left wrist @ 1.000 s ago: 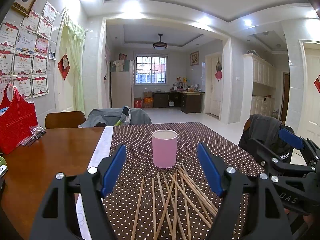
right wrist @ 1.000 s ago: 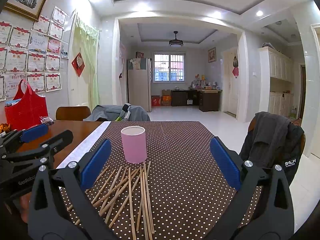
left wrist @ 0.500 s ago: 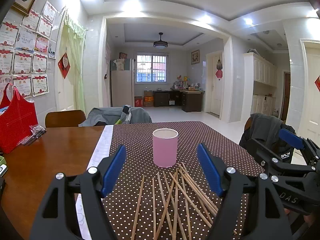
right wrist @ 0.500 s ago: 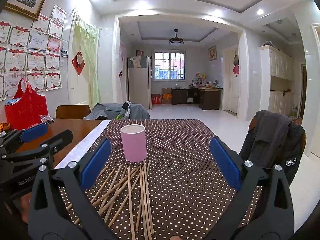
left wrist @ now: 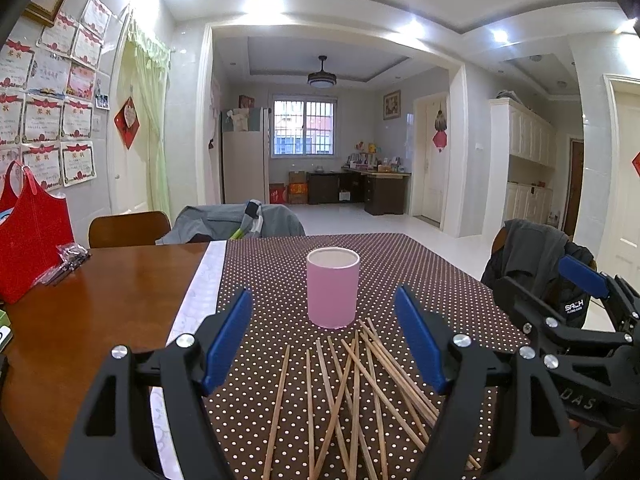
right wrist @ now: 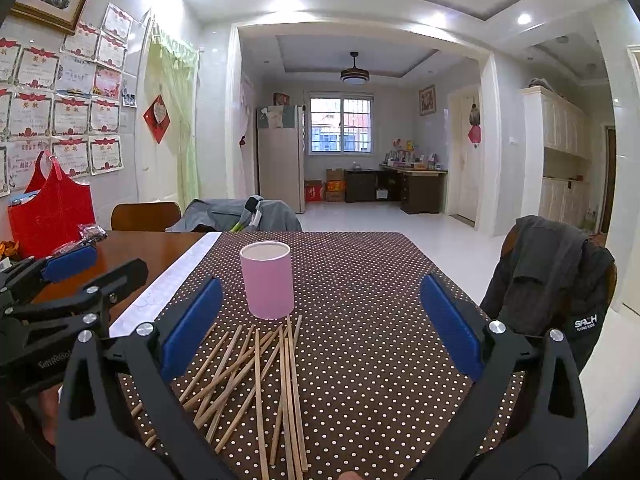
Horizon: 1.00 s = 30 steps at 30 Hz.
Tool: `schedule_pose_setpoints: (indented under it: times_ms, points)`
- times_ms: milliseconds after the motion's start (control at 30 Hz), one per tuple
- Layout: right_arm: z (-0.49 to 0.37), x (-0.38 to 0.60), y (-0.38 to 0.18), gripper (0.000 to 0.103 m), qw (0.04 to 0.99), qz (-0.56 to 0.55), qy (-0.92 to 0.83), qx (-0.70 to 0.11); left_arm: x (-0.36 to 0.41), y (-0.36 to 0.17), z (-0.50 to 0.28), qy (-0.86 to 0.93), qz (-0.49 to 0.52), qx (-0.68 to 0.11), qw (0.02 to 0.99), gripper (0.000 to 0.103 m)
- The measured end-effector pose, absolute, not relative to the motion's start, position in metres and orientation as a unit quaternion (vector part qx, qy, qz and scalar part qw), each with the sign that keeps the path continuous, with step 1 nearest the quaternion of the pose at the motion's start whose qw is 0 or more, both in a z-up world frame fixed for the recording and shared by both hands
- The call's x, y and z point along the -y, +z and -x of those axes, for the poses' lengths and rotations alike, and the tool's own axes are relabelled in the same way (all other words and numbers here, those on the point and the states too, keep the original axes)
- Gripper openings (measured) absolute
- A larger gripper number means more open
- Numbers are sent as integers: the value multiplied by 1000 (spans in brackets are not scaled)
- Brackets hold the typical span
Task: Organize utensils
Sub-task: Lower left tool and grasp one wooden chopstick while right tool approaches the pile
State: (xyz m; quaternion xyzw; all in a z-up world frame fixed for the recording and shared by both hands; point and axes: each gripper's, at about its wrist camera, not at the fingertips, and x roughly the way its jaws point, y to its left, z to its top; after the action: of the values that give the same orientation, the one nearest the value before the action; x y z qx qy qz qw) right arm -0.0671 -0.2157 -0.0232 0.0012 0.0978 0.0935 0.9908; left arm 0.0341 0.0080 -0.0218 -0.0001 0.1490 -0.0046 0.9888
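The chopsticks [left wrist: 352,396] lay loose ahead of my left gripper [left wrist: 324,340] and right gripper [right wrist: 320,328] (both spread wide, empty), so I judged pinching one for the pink cup [left wrist: 332,286] came next.

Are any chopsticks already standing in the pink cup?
No, the pink cup shows a bare rim with nothing sticking out, and the chopsticks all lie scattered on the dotted tablecloth in front of it.

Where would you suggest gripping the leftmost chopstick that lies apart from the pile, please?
Judging from the left wrist view, that chopstick lies flat on the dotted cloth, clear of the crossed chopsticks. I would come from above with the open left gripper, jaws straddling its thin shaft near the middle, where nothing overlaps it.
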Motion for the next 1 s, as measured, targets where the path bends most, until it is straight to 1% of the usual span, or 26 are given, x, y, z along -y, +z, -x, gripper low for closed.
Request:
schedule_pose_setpoints:
  times_ms: [167, 367, 633, 867, 1000]
  points:
    - [59, 216, -27, 97, 990, 3, 98, -104, -7, -27, -45, -4, -5, -163, 987, 72]
    - [42, 219, -33, 97, 985, -6, 110, -133, -4, -35, -60, -6, -15, -182, 983, 72]
    - [13, 216, -50, 97, 973, -10, 129, -192, -2, -50, -85, 0, -38, -222, 974, 72]
    - [-15, 212, -67, 97, 956, -12, 143, -254, -13, -66, -107, -8, -29, -259, 965, 72]
    - [-27, 214, -77, 97, 950, -9, 139, -280, -29, -78, -122, -3, -28, -297, 954, 72]
